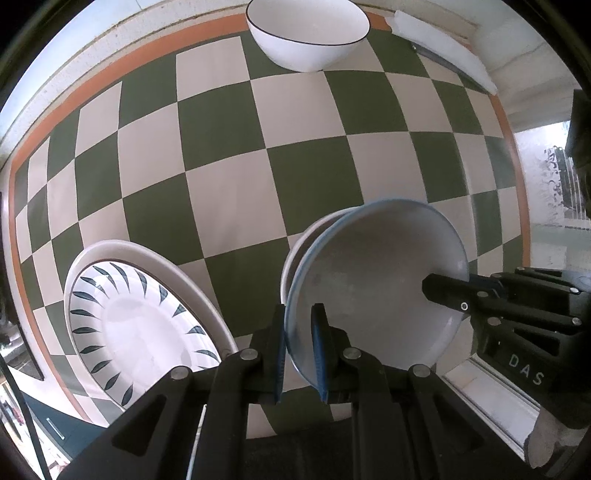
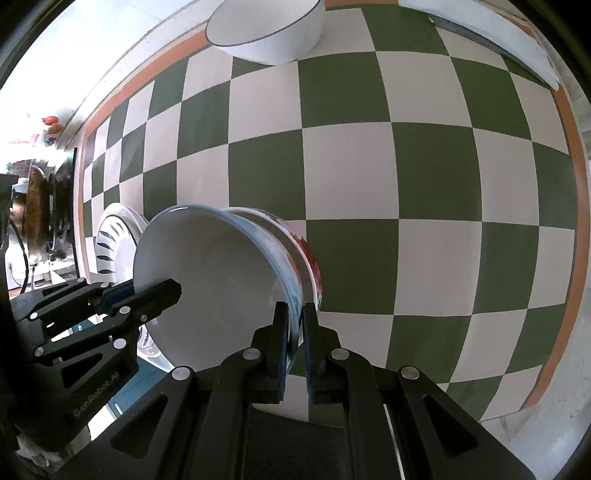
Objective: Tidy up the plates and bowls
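A light blue-rimmed bowl is held tilted above the checkered table, nested in a second bowl with a red pattern. My left gripper is shut on the blue bowl's near rim. My right gripper is shut on its opposite rim, and shows in the left wrist view. The left gripper shows in the right wrist view. A white plate with dark leaf marks lies on a larger white plate at the left. A white bowl with a black rim stands at the far edge.
The green and white checkered cloth with an orange border covers the table. A white flat object lies at the far right corner. Beyond the table's left edge in the right wrist view is a cluttered area.
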{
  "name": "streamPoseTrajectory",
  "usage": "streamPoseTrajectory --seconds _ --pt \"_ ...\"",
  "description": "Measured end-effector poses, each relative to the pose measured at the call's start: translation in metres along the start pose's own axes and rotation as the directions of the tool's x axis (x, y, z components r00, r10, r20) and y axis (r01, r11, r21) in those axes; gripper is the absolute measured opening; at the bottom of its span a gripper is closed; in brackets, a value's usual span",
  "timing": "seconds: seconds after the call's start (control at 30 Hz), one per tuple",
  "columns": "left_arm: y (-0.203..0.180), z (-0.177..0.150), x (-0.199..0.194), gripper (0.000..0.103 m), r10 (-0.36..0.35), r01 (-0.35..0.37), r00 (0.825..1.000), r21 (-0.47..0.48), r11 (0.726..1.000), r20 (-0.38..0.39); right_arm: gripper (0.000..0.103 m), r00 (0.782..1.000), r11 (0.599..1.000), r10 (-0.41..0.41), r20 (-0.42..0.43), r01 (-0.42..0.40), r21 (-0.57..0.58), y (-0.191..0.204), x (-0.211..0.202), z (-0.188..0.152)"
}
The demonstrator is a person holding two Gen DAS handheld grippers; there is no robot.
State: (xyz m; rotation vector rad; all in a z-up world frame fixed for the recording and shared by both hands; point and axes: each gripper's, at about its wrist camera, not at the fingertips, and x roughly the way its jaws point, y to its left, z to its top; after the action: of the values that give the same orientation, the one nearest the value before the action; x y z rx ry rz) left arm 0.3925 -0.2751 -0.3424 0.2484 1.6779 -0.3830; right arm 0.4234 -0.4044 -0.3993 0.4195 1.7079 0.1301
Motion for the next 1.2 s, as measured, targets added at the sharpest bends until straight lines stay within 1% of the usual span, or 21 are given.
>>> streamPoseTrajectory --seconds 0.1,0.23,0.37,0.47,0.53,0.63,0.7,0.77,0.8,0.83,0.9,0.97,1.07,1.2 --pt "0.000 0.000 0.004 0.011 0.009 -0.009 1.000 -0.006 1.000 -0.006 0.009 1.000 1.000 -0.010 -0.017 0.010 -0.004 0.001 0.004 0.001" --pt "0.000 0.000 0.007 0.011 0.012 -0.012 1.000 -0.007 1.000 -0.006 0.012 0.999 1.000 -0.026 -0.023 0.025 -0.006 0.002 0.007 0.002" --pt "0.002 -0.001 0.007 0.011 0.010 -0.010 1.000 -0.009 1.000 -0.006 0.012 0.999 1.000 -0.020 -0.027 0.020 -0.003 0.002 0.006 0.003" --pt "0.006 -0.002 -0.003 0.011 -0.003 0.003 1.000 -0.017 1.000 0.004 0.012 1.000 1.000 -0.008 -0.026 0.008 -0.005 0.004 0.001 0.002" --pt "0.009 -0.003 -0.018 0.011 -0.017 0.018 0.999 -0.022 1.000 0.031 0.012 1.000 1.000 0.001 -0.025 -0.001 -0.008 0.003 -0.005 0.002" --pt "0.013 0.004 -0.046 0.012 0.006 -0.003 0.995 -0.029 1.000 0.098 0.012 0.999 0.999 0.037 0.008 -0.036 -0.017 0.001 -0.027 0.008" --pt "0.018 0.015 -0.063 0.015 0.005 0.003 0.991 -0.056 0.998 0.135 0.012 0.998 0.998 0.052 0.044 -0.051 -0.023 0.002 -0.045 0.014" --pt "0.026 0.034 -0.076 0.021 -0.012 0.026 0.986 -0.086 0.996 0.166 0.015 0.994 0.998 0.059 0.088 -0.056 -0.032 0.004 -0.066 0.027" --pt "0.030 0.044 -0.079 0.021 -0.014 0.031 0.985 -0.097 0.995 0.172 0.020 0.992 0.998 0.060 0.108 -0.057 -0.035 0.005 -0.075 0.035" --pt "0.034 0.054 -0.081 0.021 -0.016 0.036 0.984 -0.109 0.993 0.176 0.029 0.990 0.998 0.064 0.128 -0.060 -0.035 0.005 -0.082 0.043" --pt "0.043 0.081 -0.085 0.021 -0.013 0.039 0.983 -0.138 0.990 0.185 0.039 0.983 0.998 0.063 0.173 -0.059 -0.031 0.003 -0.097 0.065" --pt "0.050 0.106 -0.085 0.021 -0.016 0.047 0.982 -0.163 0.986 0.186 0.040 0.978 0.998 0.059 0.199 -0.055 -0.027 0.000 -0.106 0.089" --pt "0.057 0.141 -0.078 0.021 -0.003 0.034 0.985 -0.180 0.983 0.174 0.040 0.975 0.999 0.051 0.217 -0.052 -0.003 -0.008 -0.108 0.132" --pt "0.063 0.173 -0.058 0.021 -0.014 0.040 0.991 -0.187 0.981 0.135 0.040 0.978 0.998 0.049 0.203 -0.056 0.027 -0.016 -0.095 0.178"
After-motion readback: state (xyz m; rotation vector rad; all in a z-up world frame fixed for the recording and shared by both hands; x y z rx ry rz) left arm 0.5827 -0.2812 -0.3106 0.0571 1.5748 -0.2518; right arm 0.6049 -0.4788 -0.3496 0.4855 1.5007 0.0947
